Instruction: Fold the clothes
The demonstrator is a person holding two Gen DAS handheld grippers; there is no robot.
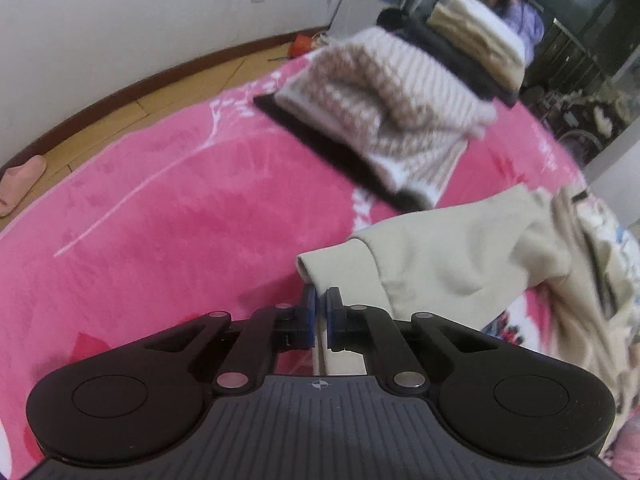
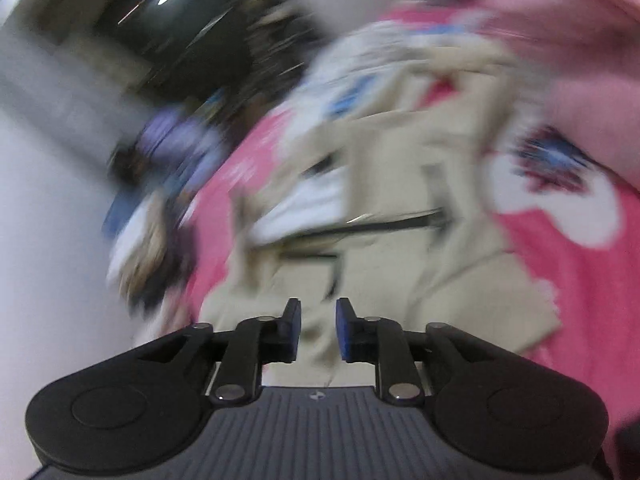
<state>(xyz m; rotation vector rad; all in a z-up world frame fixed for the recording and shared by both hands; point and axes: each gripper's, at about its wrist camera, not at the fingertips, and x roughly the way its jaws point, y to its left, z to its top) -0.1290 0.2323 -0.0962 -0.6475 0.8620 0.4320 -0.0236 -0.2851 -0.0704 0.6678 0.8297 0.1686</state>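
Observation:
A beige garment (image 1: 460, 248) lies crumpled on the pink blanket (image 1: 160, 220) at the right of the left wrist view. Its sleeve cuff (image 1: 320, 266) reaches toward my left gripper (image 1: 321, 300), which is shut on the cuff's edge, with beige cloth showing under the fingers. The right wrist view is heavily blurred. In it my right gripper (image 2: 318, 312) hovers over the same beige garment (image 2: 384, 184). Its jaws stand a little apart and nothing is pinched between the pads.
A folded striped knit (image 1: 384, 104) rests on dark cloth at the blanket's far side, with a taller stack of folded clothes (image 1: 476, 40) behind it. A person in purple (image 1: 524, 20) is beyond the stack. A pink slipper (image 1: 20, 184) lies on the wooden floor at the left.

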